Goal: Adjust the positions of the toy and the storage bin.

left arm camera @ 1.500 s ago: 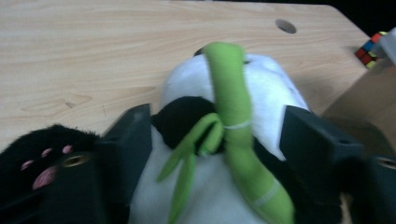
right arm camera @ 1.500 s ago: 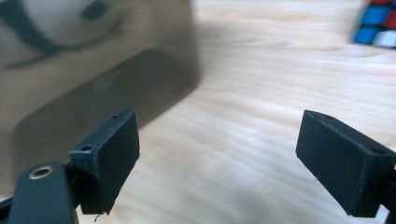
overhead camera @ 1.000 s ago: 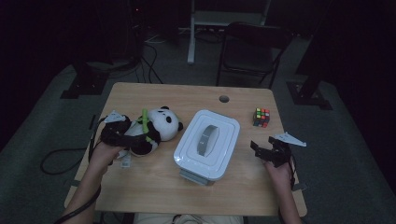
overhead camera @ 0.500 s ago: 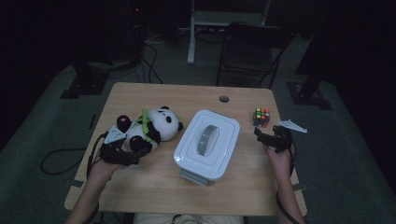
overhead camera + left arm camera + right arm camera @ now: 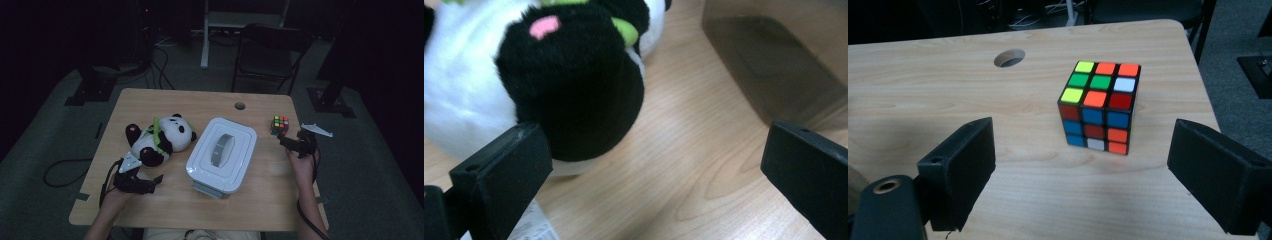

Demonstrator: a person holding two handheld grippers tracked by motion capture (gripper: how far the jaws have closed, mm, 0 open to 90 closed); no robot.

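Table (image 5: 165,102) with one panda (image 5: 161,138), one cube (image 5: 280,124), one box (image 5: 222,152); two hand-held grippers, left (image 5: 157,180) and right (image 5: 281,141), both released.

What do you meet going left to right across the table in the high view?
Left claw → panda plush → white lidded container → Rubik's cube → right claw, open and just short of the cube.

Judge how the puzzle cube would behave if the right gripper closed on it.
The puzzle cube looks rigid with flat sides, so the open right gripper should grip it squarely. Its glossy stickers might slip slightly. Resting flat on the table, it likely won't roll.
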